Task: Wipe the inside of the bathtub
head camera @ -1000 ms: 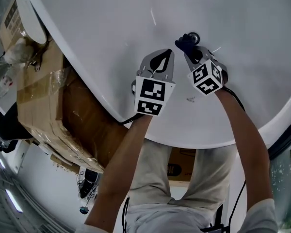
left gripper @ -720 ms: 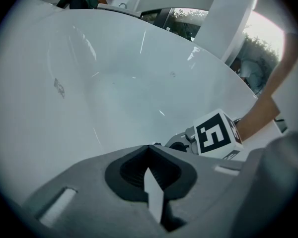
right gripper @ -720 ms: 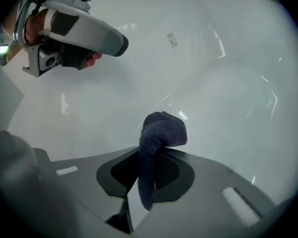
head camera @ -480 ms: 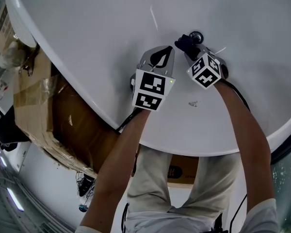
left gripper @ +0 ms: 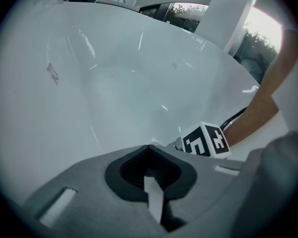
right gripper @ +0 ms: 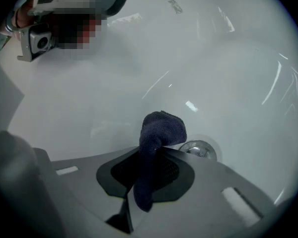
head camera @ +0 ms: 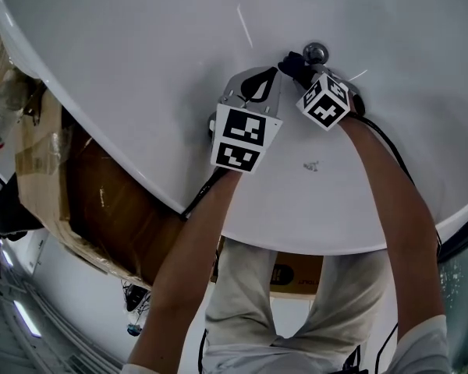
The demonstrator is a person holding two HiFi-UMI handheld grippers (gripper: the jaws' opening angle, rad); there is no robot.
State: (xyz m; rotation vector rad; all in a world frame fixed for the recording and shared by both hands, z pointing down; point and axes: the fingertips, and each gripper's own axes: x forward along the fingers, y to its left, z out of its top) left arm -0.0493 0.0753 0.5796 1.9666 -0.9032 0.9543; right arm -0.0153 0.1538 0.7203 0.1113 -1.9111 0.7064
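Navy cloth (right gripper: 161,128) between right tongs (right gripper: 154,151), beside drain (right gripper: 197,149).

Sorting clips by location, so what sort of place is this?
Probably a storeroom or showroom, not a finished bathroom: the glossy white bathtub with its chrome drain plug sits beside taped brown cardboard boxes. The right gripper holds a dark blue cloth.

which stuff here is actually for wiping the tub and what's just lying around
For the job:
- bathtub
- dark cloth, clamped in the right gripper
- drain, just beyond the cloth

Not in use:
- cardboard boxes outside the bathtub
- left gripper, shut on nothing
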